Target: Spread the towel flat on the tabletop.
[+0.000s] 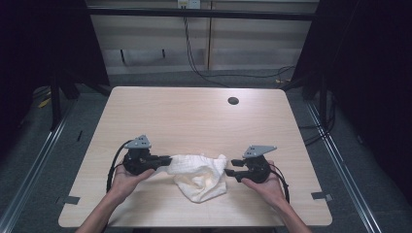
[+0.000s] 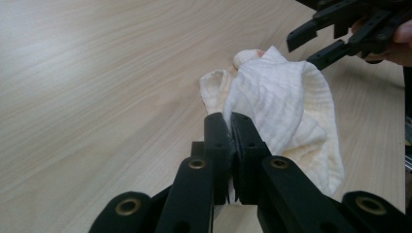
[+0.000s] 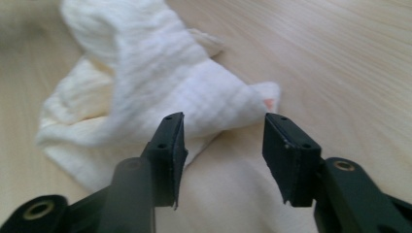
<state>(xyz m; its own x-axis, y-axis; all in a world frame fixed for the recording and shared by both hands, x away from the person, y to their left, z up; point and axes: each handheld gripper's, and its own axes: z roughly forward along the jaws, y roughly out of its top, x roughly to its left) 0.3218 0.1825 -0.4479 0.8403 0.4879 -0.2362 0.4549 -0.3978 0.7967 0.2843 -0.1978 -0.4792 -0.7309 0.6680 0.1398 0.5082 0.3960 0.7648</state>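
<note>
Left tongs [image 2: 232,145]: we see the jaws clenched on an edge of the white cloth [image 2: 286,111], the fabric pinched between the two black pads; in the high view these tongs [image 1: 165,159] meet the cloth's left end.

Right tongs [image 3: 224,155]: we see the jaws spread wide, released and holding nothing; a fold of the cloth [image 3: 160,92] lies just beyond the gap between them, and whether the pads brush it we cannot tell. In the high view these tongs [image 1: 230,168] sit just beside the cloth's right side, jaws pointing left toward it.

Left hand [image 1: 127,178]: we see it cupping the gripper body from below, forearm coming in from the bottom edge, grey three-cornered plate on top, black cable looping out to the left.

Right hand [image 1: 265,187]: we see it cradling the other gripper the same way, forearm angled in from the lower right, cable trailing to the right.

Cloth [image 1: 200,174]: crumpled and bunched, lying between the two tongs near the front edge, its left end raised toward the left tongs, the rest resting on the wood.

Surface [image 1: 194,116]: pale wood grain, with a round dark hole [image 1: 233,101] well apart from the cloth, toward the far right.
</note>
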